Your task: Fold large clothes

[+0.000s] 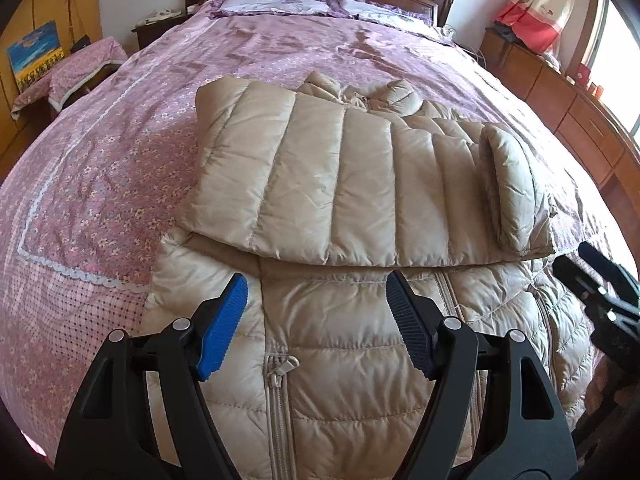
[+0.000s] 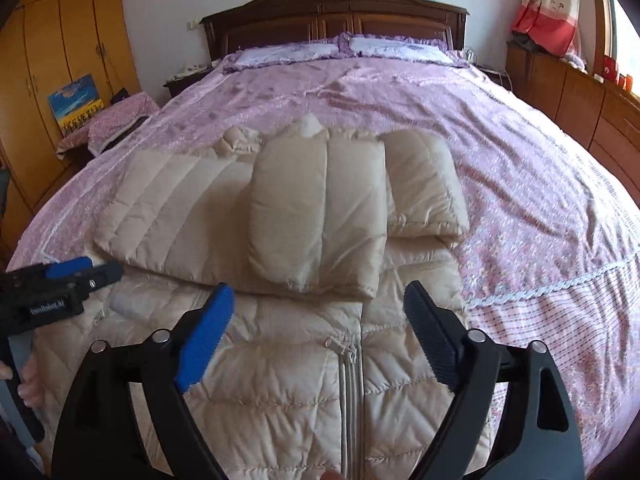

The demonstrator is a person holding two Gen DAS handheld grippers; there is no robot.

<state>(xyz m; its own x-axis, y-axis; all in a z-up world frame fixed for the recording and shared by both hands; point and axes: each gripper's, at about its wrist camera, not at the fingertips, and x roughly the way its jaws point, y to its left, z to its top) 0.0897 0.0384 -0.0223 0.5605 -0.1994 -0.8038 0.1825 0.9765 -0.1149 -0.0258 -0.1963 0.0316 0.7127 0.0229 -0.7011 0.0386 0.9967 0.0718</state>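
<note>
A beige quilted down jacket [image 1: 320,184] lies front up on the bed, both sleeves folded across its chest; it also shows in the right wrist view [image 2: 316,216]. Its zipper [image 2: 352,392] runs down the lower body toward me. My left gripper [image 1: 316,308] is open and empty, hovering over the jacket's lower left part. My right gripper [image 2: 320,316] is open and empty over the lower body by the zipper. Each gripper shows at the edge of the other's view: the right one [image 1: 600,280] and the left one [image 2: 76,276].
The bed has a pink floral cover [image 1: 100,160] with two pillows [image 2: 340,50] at a dark wooden headboard [image 2: 332,12]. A wooden cabinet [image 1: 560,92] runs along the right, a wardrobe [image 2: 48,60] and a covered side table [image 2: 116,120] stand left.
</note>
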